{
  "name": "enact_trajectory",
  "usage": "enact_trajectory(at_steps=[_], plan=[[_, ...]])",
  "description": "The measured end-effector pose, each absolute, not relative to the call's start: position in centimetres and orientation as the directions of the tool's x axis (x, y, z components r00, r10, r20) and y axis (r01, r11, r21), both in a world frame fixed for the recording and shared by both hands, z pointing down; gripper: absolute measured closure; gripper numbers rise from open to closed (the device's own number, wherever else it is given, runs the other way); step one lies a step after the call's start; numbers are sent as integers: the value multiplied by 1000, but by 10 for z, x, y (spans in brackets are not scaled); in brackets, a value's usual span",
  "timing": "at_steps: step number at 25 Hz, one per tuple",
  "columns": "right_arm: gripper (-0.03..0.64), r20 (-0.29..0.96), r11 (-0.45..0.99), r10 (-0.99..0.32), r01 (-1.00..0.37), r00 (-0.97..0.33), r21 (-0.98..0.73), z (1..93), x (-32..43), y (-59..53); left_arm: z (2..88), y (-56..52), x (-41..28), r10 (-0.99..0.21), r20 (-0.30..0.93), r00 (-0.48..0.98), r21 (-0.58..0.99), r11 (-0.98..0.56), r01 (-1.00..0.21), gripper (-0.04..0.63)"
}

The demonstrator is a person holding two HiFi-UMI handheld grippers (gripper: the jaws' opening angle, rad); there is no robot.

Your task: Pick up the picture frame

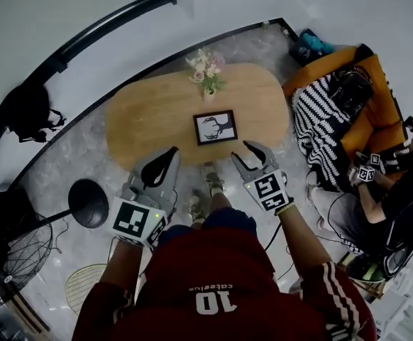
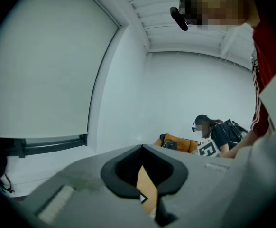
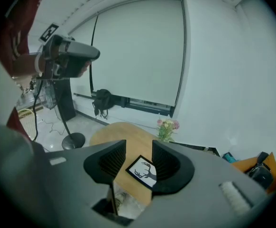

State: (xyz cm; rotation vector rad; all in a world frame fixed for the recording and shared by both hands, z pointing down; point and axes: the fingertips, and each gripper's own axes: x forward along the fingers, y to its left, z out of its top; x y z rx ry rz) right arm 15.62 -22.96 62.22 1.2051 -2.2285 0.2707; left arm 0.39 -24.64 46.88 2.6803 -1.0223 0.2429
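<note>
The picture frame [image 1: 215, 127], black with a white deer print, lies flat on the oval wooden table [image 1: 142, 116], close to its near edge. My right gripper [image 1: 243, 153] hovers just off that edge, right of the frame, its jaws open with nothing between them. In the right gripper view the frame [image 3: 145, 171] shows through the gap of the right gripper [image 3: 139, 150], some way beyond it. My left gripper [image 1: 172, 151] hangs off the table's near edge, left of the frame. Its tips meet in the left gripper view [image 2: 141, 148], shut and empty.
A vase of flowers [image 1: 206, 73] stands at the table's far edge. A fan's round base [image 1: 87, 203] and a black backpack [image 1: 25, 109] are on the floor at left. At right are an orange sofa [image 1: 377, 112] and a seated person [image 1: 398, 197].
</note>
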Motion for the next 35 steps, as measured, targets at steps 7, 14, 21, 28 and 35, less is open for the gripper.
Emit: enact_trajectory(at_steps=[7, 14, 21, 28, 35], plan=[[446, 703, 643, -575, -762, -418, 73, 733, 156, -248, 498, -261, -1, -649, 285, 706, 197, -681, -706, 597], [445, 810, 717, -450, -693, -376, 78, 814, 150, -258, 530, -271, -3, -655, 330, 680, 207, -653, -729, 597], [445, 864, 732, -393, -676, -316, 86, 875, 153, -269, 545, -271, -10, -649, 346, 678, 213, -649, -730, 597], [445, 906, 772, -327, -629, -270, 91, 942, 152, -272, 571, -272, -22, -663, 346, 664, 226, -628, -745, 597], [453, 949, 857, -244, -502, -201, 114, 1013, 160, -276, 617, -273, -41, -673, 394, 627, 205, -600, -773, 597]])
